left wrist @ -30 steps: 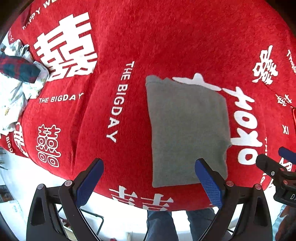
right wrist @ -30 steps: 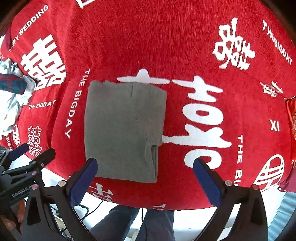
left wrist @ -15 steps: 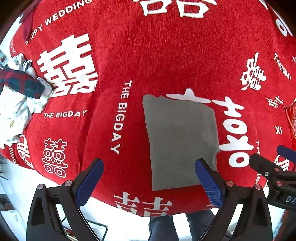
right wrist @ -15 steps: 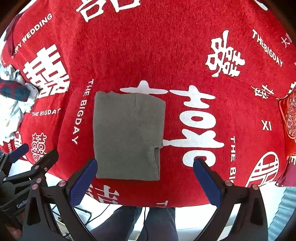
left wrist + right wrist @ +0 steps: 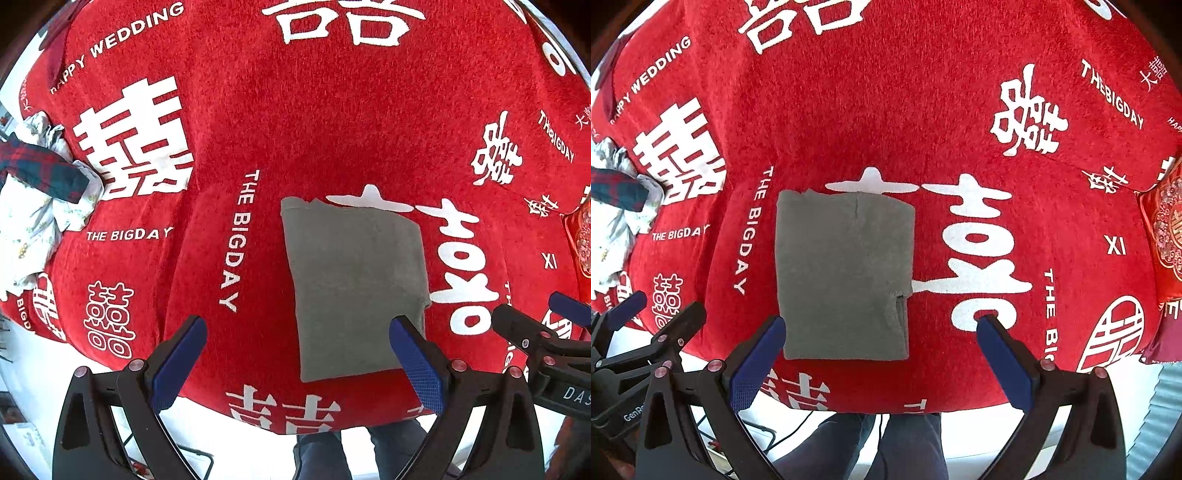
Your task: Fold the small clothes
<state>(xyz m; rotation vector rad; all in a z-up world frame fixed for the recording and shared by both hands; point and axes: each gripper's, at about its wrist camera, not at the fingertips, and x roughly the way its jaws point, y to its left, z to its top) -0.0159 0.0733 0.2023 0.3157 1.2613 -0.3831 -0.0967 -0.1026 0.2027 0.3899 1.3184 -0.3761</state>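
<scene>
Well, with both my left gripper (image 5: 297, 363) and right gripper (image 5: 881, 358) spread wide and empty, the soft, limp grey garment (image 5: 844, 277) ahead between them looks best pinched at its near corners.

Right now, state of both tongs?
Left tongs: open, holding nothing, above the grey folded cloth.
Right tongs: open, holding nothing.

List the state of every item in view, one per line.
grey garment: folded into a flat rectangle, lying on the cloth, not held.
left gripper: open, empty, above the table.
right gripper: open, empty, above the table.
pile of clothes: crumpled, unfolded, at the table's left edge.
red tablecloth: spread over the table.
</scene>
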